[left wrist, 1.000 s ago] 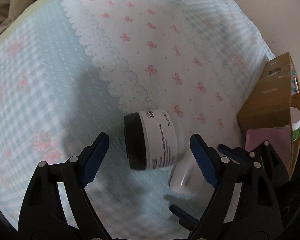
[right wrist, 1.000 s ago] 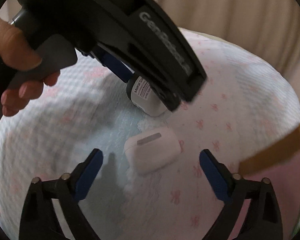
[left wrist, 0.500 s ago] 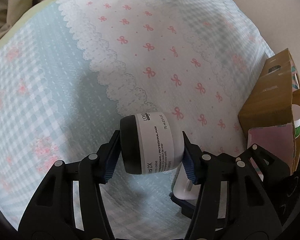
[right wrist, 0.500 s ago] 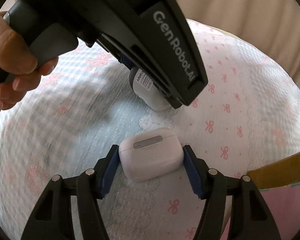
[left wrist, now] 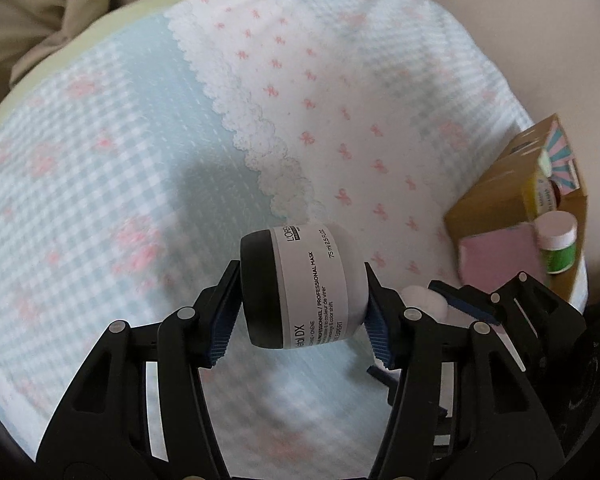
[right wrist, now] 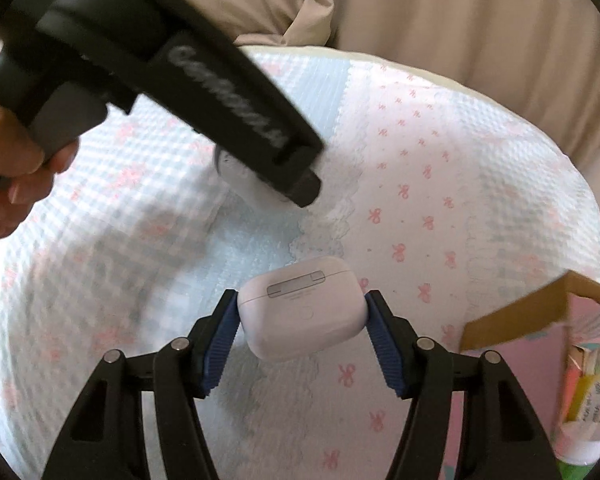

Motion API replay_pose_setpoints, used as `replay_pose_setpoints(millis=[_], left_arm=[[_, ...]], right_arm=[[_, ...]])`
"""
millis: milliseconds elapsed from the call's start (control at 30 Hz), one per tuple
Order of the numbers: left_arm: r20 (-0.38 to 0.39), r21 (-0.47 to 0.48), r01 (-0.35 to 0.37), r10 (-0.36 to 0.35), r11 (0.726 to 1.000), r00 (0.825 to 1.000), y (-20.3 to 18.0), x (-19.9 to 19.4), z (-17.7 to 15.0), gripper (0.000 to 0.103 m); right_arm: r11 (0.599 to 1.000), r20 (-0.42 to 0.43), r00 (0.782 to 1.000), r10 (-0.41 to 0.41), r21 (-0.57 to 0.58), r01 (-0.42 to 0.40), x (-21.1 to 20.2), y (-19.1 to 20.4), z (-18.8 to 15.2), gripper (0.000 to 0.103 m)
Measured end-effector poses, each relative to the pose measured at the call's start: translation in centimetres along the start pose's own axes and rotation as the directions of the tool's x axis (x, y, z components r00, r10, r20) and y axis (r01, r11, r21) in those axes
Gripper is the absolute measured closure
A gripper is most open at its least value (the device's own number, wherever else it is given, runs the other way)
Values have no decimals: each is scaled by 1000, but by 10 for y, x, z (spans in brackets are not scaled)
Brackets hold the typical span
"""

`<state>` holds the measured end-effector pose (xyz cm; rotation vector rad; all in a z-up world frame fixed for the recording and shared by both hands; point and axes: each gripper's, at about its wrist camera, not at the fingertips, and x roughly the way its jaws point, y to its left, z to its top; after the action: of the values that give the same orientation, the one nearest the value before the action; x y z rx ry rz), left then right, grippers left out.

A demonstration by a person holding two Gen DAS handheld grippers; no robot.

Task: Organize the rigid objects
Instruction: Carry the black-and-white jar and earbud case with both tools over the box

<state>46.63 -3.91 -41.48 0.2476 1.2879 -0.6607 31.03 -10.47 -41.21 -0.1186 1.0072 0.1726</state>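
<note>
A white hair-mask jar (left wrist: 312, 284) with a black lid lies on its side between the blue pads of my left gripper (left wrist: 300, 312), which is shut on it and holds it above the cloth. My right gripper (right wrist: 302, 332) is shut on a white earbud case (right wrist: 304, 312), also lifted off the cloth. In the right wrist view the left gripper's black body (right wrist: 172, 64) crosses the upper left, with a person's hand (right wrist: 12, 168) on its handle and the jar (right wrist: 240, 180) partly hidden behind it. The earbud case (left wrist: 426, 300) peeks out beside the left gripper's right finger.
A round table carries a blue-and-white gingham cloth (left wrist: 100, 184) with pink bows and a lace band. A cardboard box (left wrist: 504, 196) at the right edge holds a pink box, a green-labelled pot (left wrist: 558, 240) and other small packages. Beige curtains (right wrist: 460, 20) hang behind.
Both grippers closed from wide open onto their objects, the left on the jar and the right on the earbud case, then rose and lifted them off the cloth.
</note>
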Motion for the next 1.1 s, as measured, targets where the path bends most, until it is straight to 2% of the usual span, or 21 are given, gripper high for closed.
replay_pose_setpoints(millis=[200, 433, 600, 767, 900, 1100], left_arm=[[39, -6, -6, 6, 1000, 999, -24, -58, -13, 51], [79, -54, 40, -36, 998, 996, -60, -126, -37, 51], [108, -50, 65, -59, 997, 992, -99, -163, -48, 51], [126, -53, 81, -74, 995, 989, -139, -183, -48, 51], [134, -61, 71, -62, 996, 989, -178, -193, -43, 51], [137, -124, 63, -46, 990, 989, -233, -177, -27, 51]], right_arm=[[999, 24, 1000, -6, 36, 5, -59, 6, 3, 44], [988, -34, 999, 0, 154, 5, -138, -10, -5, 44], [974, -64, 998, 5, 227, 9, -183, -33, -13, 44], [960, -58, 998, -6, 278, 21, -219, -70, -20, 44], [945, -30, 1000, -4, 328, 14, -251, -114, -24, 44], [939, -24, 1000, 17, 343, -7, -275, -190, -33, 44]])
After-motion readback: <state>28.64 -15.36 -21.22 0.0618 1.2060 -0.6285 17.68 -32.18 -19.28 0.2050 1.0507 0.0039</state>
